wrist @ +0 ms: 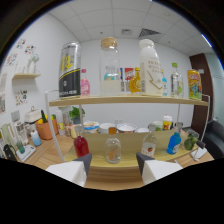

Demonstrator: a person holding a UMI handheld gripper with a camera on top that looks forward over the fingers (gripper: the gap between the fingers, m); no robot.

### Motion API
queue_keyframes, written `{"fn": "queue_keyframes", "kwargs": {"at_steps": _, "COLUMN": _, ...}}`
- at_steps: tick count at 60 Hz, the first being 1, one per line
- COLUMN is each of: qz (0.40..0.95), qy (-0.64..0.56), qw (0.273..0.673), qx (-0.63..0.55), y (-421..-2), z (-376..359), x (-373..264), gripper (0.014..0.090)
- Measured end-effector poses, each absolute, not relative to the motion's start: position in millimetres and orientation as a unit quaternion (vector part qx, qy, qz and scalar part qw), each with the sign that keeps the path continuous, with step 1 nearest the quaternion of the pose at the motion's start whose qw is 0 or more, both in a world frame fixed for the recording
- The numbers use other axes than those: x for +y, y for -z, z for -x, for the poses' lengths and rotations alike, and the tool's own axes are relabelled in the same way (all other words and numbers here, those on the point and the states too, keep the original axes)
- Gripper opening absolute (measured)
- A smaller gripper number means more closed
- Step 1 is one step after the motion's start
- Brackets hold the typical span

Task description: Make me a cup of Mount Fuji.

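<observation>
Small clear jar (pixel 113 150) with an amber-tinted lower part — stands upright on the wooden worktop (pixel 55 150), just ahead of the gripper (pixel 113 162) and roughly in line with the gap between its two fingers. Nothing held; the gripper fingers (pixel 83 162) are spread apart with bare space between them, their pale bodies flaring out below.

Same row, to one side of the jar: a small red bottle (pixel 81 146). To the other side: a clear bottle with a label (pixel 148 146), then a blue bottle (pixel 173 142), then a green rounded one (pixel 189 143), all upright and apart from each other.

Behind this row, under the shelf: a line of bowls and cups (pixel 120 128), contents too small to tell.

Upper shelf (pixel 125 100), a wooden board on thin white posts — carries, in order, a tall black and yellow can (pixel 69 70), a small pink bottle (pixel 85 83), a tall clear jar with a cork-coloured lid (pixel 110 67), an orange-yellow bottle (pixel 134 81), a tall white bottle (pixel 150 67), a slim clear bottle (pixel 175 84) and a yellow and red can (pixel 194 84).

Far side of the worktop by the wall: a terracotta-coloured pot (pixel 44 130) and a small green plant (pixel 76 115). A wall shelf (pixel 25 76) hangs above.
</observation>
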State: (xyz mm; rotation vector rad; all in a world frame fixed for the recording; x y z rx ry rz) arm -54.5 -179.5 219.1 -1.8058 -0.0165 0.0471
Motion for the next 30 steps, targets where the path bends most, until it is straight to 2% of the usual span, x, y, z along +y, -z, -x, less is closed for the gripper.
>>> {"fn": "queue_keyframes", "kwargs": {"at_steps": 12, "qz": 0.79, "qy": -0.008, "qw": 0.614, "qx": -0.001, "y": -203, "z": 57, "x": -122, "gripper": 0.0706}}
{"fn": "queue_keyframes", "kwargs": {"at_steps": 14, "qz": 0.793, "qy": -0.002, "qw": 0.609, "qx": -0.001, "y": -197, "z": 56, "x": -115, "gripper": 0.0661}}
{"fn": "queue_keyframes", "kwargs": {"at_steps": 22, "qz": 0.798, "qy": -0.002, "qw": 0.603, "qx": 0.005, "y": -187, "z": 56, "x": -102, "gripper": 0.037}}
{"fn": "queue_keyframes", "kwargs": {"at_steps": 30, "qz": 0.797, "qy": -0.003, "qw": 0.604, "qx": 0.005, "y": -187, "z": 56, "x": -101, "gripper": 0.0361}}
